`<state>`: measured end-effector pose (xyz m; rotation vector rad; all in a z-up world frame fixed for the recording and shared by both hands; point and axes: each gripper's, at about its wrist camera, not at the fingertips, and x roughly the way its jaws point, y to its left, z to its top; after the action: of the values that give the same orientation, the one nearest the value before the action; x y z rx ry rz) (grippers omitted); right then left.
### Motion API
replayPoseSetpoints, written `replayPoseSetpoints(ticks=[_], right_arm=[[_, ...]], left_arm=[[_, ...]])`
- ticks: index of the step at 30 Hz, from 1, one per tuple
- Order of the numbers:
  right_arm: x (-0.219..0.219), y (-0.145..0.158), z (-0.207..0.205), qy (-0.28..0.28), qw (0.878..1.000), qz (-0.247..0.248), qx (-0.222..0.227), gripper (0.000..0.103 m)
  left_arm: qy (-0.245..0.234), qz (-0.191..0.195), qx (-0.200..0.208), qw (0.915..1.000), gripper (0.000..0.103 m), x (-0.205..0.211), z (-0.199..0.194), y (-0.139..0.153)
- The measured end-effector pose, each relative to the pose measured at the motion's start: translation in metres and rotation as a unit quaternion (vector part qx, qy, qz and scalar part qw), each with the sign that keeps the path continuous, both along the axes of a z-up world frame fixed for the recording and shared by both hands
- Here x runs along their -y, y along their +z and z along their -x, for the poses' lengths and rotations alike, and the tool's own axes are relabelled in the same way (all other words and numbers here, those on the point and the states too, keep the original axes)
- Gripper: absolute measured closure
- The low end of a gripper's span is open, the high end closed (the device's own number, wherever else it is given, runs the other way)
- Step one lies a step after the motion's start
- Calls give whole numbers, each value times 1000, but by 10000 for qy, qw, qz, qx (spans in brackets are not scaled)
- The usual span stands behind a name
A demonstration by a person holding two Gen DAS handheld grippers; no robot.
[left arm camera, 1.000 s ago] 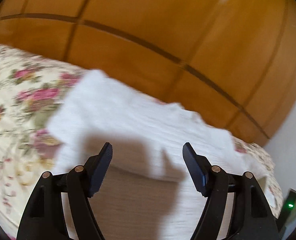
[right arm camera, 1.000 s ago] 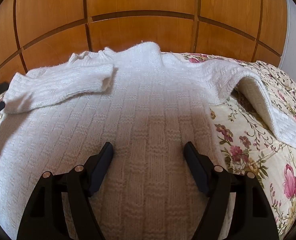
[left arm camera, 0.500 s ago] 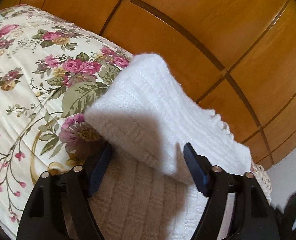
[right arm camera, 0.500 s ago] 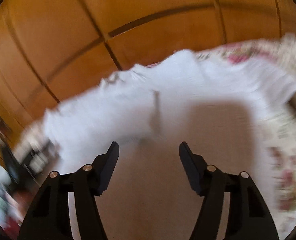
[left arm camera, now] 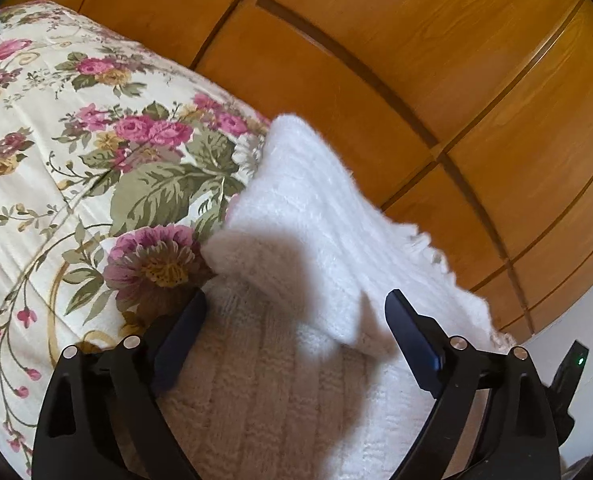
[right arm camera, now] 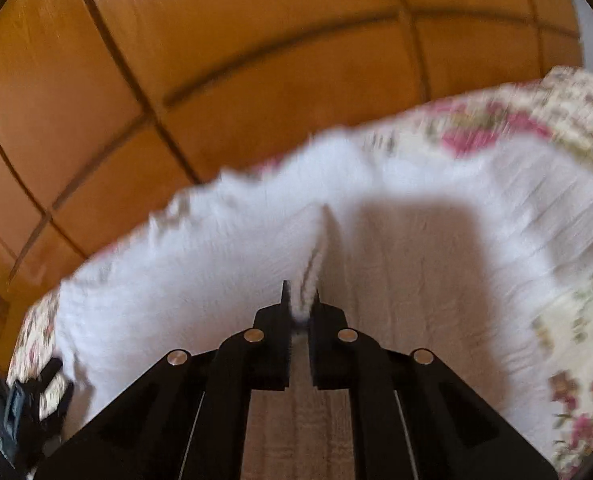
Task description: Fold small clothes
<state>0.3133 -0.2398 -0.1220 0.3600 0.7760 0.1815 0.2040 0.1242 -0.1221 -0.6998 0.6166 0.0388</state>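
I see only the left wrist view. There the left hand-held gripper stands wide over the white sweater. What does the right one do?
Observer: The right hand-held gripper is shut on a pinched ridge of the white sweater.
Operator: Is the right sleeve folded in already?
Observer: That view is blurred; the knit spreads right over the floral bedspread, but I cannot tell the sleeve's state.
Operator: Does the right view show my left gripper?
Observer: Yes, a dark shape, probably the left hand-held gripper, shows at its lower left edge, beside the sweater. In your view its jaws are opening with nothing pressed between them.
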Motion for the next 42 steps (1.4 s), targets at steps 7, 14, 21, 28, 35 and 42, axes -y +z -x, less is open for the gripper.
replayPoseSetpoints(ticks=[7, 14, 21, 28, 35, 42], right_arm=[[13, -15, 5, 88, 9985, -533, -14, 69], [33, 3, 61, -207, 9950, -859, 456, 44], [120, -9, 113, -1133, 9784, -1691, 357, 34], [230, -24, 148, -2579, 9304, -2563, 464, 36], [296, -36, 161, -3452, 8942, -2817, 433, 64], [321, -42, 149, -3510, 8990, -2620, 49, 97]], left_arm=[[-19, -528, -389, 9978, 12, 15, -18, 2], [-25, -446, -239, 9987, 11, 9, -12, 1], [-62, -654, -312, 9974, 10, 14, -5, 7], [-87, -677, -299, 9972, 10, 15, 12, 10], [-256, -806, -366, 9957, 10, 20, 23, 11], [-369, -819, -409, 9951, 4, 24, 17, 7]])
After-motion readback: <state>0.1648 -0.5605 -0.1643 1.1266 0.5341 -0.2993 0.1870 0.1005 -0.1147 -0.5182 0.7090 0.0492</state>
